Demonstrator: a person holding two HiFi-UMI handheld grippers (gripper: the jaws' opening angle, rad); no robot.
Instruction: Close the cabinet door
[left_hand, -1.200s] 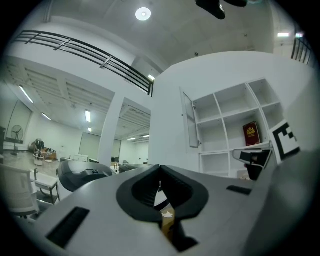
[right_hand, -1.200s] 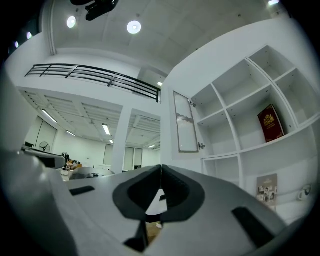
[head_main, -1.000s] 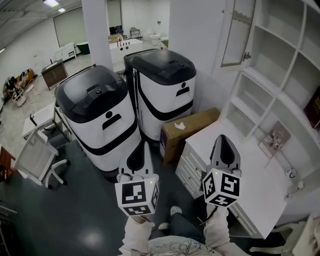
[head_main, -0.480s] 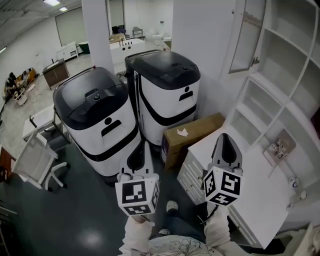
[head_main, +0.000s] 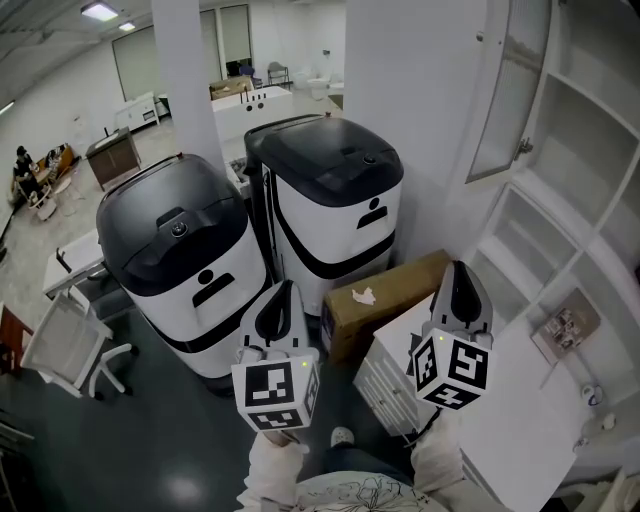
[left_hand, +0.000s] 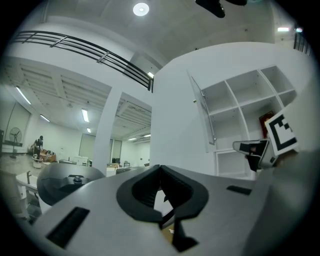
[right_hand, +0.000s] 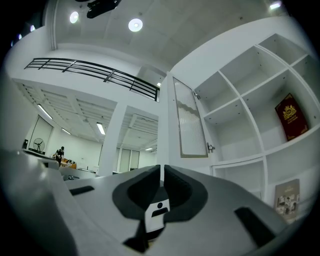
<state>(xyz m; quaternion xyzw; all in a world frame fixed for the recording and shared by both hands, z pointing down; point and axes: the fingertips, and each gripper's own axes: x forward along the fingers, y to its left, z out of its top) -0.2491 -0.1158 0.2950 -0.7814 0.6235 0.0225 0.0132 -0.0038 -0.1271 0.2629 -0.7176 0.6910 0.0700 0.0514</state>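
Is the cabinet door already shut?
No, in the right gripper view the cabinet door stands swung out from the shelves, leaving their compartments open.

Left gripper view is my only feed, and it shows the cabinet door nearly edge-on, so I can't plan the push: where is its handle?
Observer: The right gripper view shows a small knob near the lower right corner of the cabinet door, beside its ribbed glass panel.
Operator: Is the right gripper free to push?
Observer: Yes. The right gripper has its jaws together with nothing between them.
Operator: Is it touching the door?
Observer: No. In the head view it hovers apart from the door, over the corner of the white desk.
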